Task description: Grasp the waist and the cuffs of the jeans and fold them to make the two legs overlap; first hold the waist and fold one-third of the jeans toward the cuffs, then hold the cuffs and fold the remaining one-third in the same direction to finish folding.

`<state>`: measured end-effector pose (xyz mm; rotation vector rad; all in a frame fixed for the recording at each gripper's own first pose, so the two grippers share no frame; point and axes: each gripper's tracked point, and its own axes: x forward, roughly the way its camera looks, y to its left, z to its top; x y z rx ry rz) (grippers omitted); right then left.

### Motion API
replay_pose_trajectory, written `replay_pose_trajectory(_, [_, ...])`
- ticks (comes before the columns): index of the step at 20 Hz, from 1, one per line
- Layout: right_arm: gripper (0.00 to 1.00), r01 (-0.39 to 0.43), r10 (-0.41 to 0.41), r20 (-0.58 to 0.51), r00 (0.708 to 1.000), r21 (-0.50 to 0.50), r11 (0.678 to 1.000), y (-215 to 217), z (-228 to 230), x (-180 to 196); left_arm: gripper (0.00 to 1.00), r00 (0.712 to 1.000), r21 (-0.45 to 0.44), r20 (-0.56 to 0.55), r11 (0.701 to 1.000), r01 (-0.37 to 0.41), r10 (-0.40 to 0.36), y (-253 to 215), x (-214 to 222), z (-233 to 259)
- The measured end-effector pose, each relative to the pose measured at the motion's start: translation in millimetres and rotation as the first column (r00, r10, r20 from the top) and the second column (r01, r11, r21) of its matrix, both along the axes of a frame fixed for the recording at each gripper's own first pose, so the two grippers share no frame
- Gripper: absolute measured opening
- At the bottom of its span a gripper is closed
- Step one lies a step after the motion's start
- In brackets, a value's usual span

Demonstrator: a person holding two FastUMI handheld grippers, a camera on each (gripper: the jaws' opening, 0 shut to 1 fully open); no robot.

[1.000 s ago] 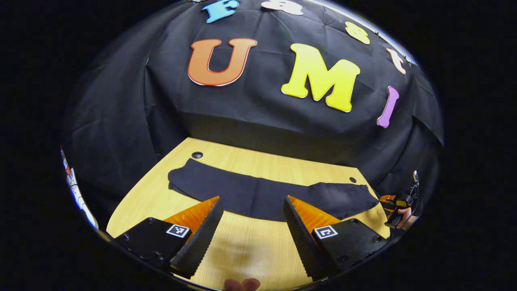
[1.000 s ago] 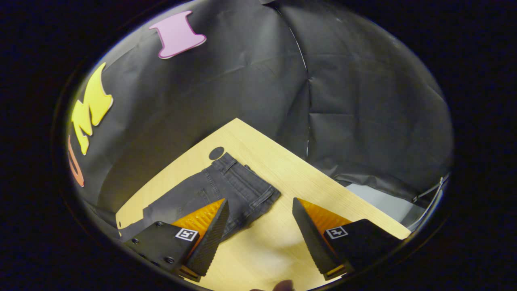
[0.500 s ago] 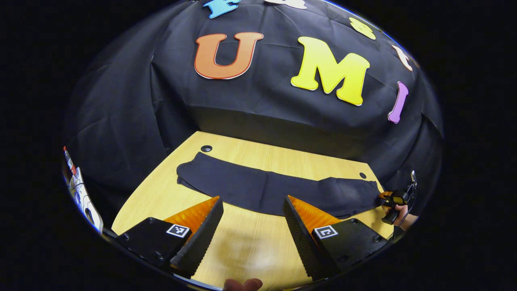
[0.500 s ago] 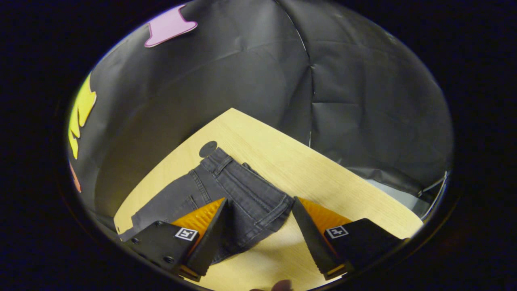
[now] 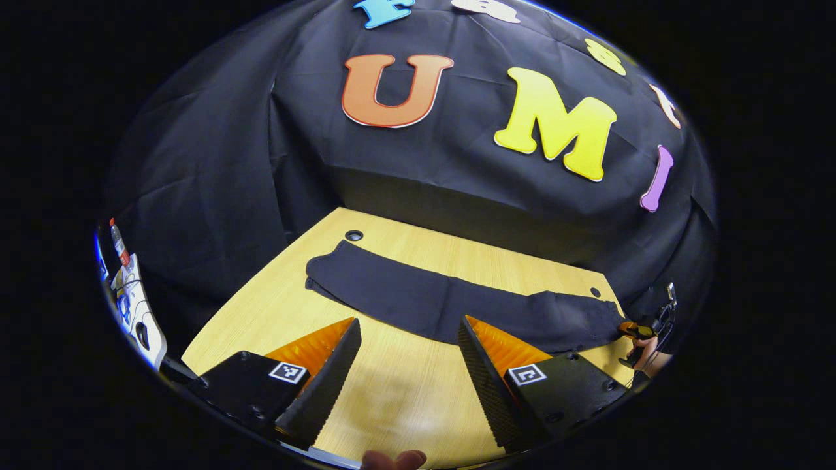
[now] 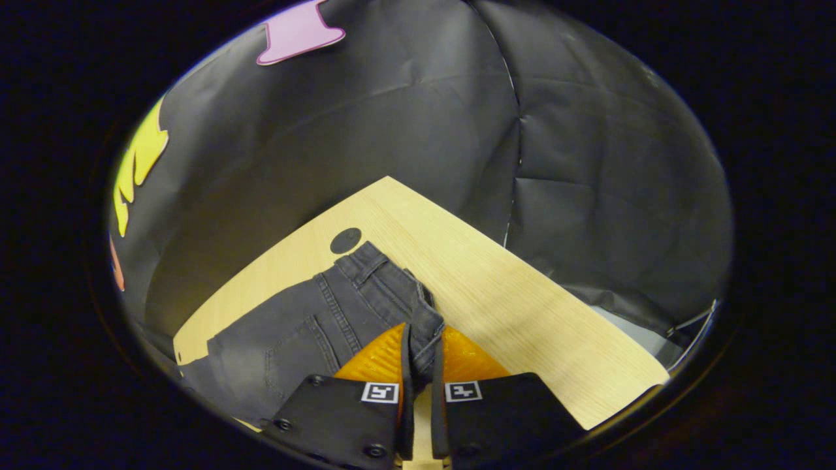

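Dark grey jeans [image 5: 444,300] lie flat along the wooden table [image 5: 392,398], cuffs [image 5: 326,269] to the left and waist [image 5: 588,316] to the right in the left gripper view. My left gripper [image 5: 408,321] is open over bare table, just in front of the legs' near edge. The right gripper [image 5: 637,331], held by a hand, shows small at the waist end. In the right gripper view, my right gripper [image 6: 423,329] is shut on the near corner of the waistband [image 6: 428,326], with the denim pinched between both fingers. The jeans [image 6: 307,326] spread away to the left.
Round cable holes [image 5: 353,235] [image 5: 595,292] [image 6: 345,240] sit in the table near the jeans' ends. The black cloth wall rises right behind the table. A bottle [image 5: 119,240] and white items [image 5: 140,316] stand off the table's left side. The table edge [image 6: 588,339] runs on the right.
My right gripper moved forward onto the waist corner and went from open to shut on it. The left gripper drifted a little and stayed open.
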<state>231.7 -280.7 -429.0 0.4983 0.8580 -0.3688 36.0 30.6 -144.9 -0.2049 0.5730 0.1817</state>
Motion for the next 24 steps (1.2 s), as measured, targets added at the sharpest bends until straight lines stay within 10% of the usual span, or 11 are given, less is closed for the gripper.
replay_pose_trajectory(6, [0.00,-0.183,0.203,0.161,0.966,-0.132,0.974,60,123,25,0.96,0.997,-0.046,0.041,0.997,-0.056,0.058,24,-23,2])
replay_pose_trajectory(13, [0.01,-0.473,0.538,0.313,0.783,-0.262,0.841,252,257,45,0.96,0.984,-0.114,0.088,0.983,-0.147,0.157,68,-65,3])
replay_pose_trajectory(24, [0.00,-0.722,0.768,0.165,0.619,-0.265,0.639,524,126,-9,0.96,0.954,-0.114,0.104,0.956,-0.269,0.281,122,-120,25])
